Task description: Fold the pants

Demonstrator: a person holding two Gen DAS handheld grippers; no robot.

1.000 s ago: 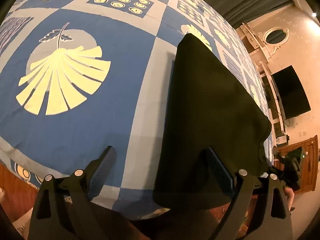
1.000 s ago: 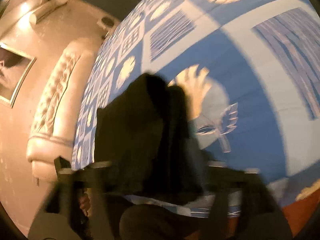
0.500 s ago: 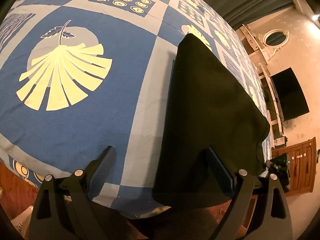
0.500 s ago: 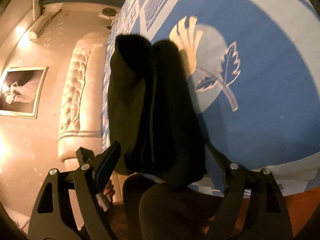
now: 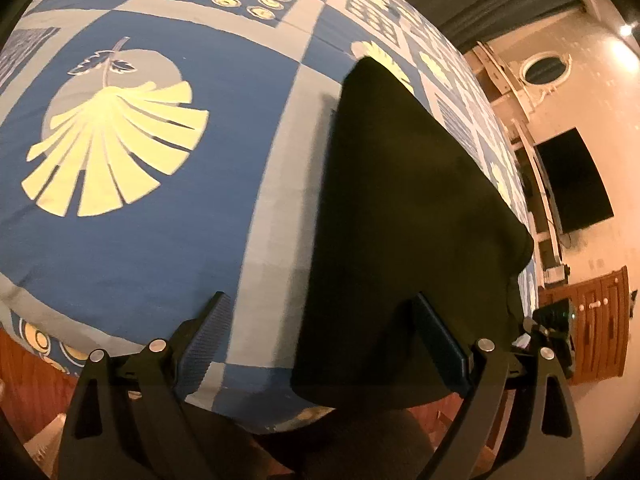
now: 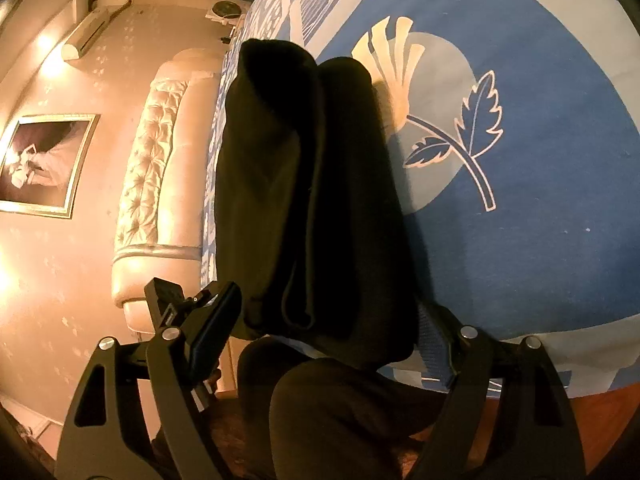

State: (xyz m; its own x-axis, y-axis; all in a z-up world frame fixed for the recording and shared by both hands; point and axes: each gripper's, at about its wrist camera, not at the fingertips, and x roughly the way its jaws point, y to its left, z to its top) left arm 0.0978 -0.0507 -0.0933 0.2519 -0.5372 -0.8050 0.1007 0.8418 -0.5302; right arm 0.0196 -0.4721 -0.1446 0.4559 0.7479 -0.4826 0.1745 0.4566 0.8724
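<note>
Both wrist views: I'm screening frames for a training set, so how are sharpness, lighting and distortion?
Left wrist: sharp, warm dim light, strong fisheye bulge of the bedspread; black pants show no detail. Right wrist: sharp, pants folds barely readable, lamp glare on the wall.

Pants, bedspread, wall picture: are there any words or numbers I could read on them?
No readable text anywhere.
Pants: plain black, no label showing.
Bedspread: only leaf and circle patterns, no letters.
Picture: an image only; no words visible.
</note>
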